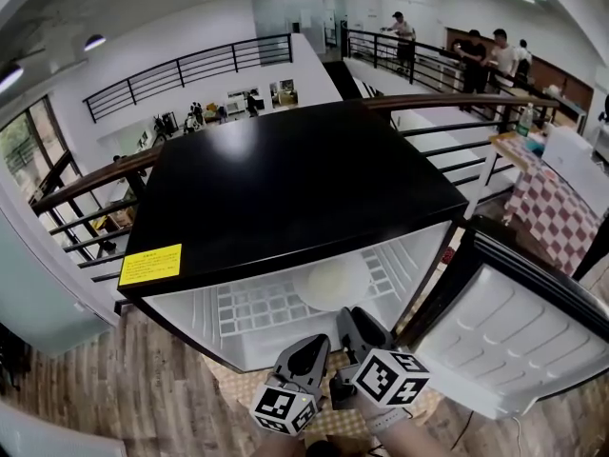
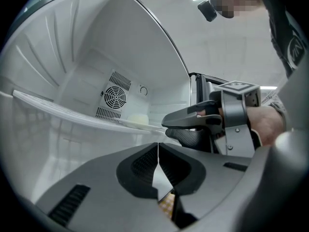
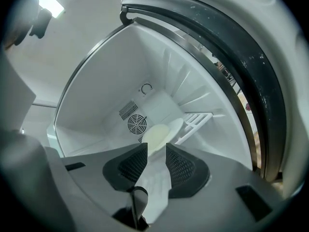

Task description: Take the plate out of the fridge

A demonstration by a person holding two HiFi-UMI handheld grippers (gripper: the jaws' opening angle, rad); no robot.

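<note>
A pale round plate (image 1: pixel 331 282) lies on the white wire shelf (image 1: pixel 257 305) inside the open black fridge (image 1: pixel 285 179). Both grippers hover side by side at the fridge's mouth, just short of the plate. My left gripper (image 1: pixel 317 344) is shut, its jaws meeting with nothing between them (image 2: pixel 158 151). My right gripper (image 1: pixel 351 314) is open, and between its jaws (image 3: pixel 156 151) the plate (image 3: pixel 157 135) shows a little way ahead, untouched. In the left gripper view the plate (image 2: pixel 137 120) is a pale edge on the shelf, with the right gripper (image 2: pixel 186 127) beside it.
The fridge door (image 1: pixel 514 341) stands swung open to the right. A fan grille (image 3: pixel 136 124) is in the back wall. A yellow sticker (image 1: pixel 149 264) marks the fridge top. A checkered table (image 1: pixel 557 208) and a railing (image 1: pixel 457 103) lie beyond.
</note>
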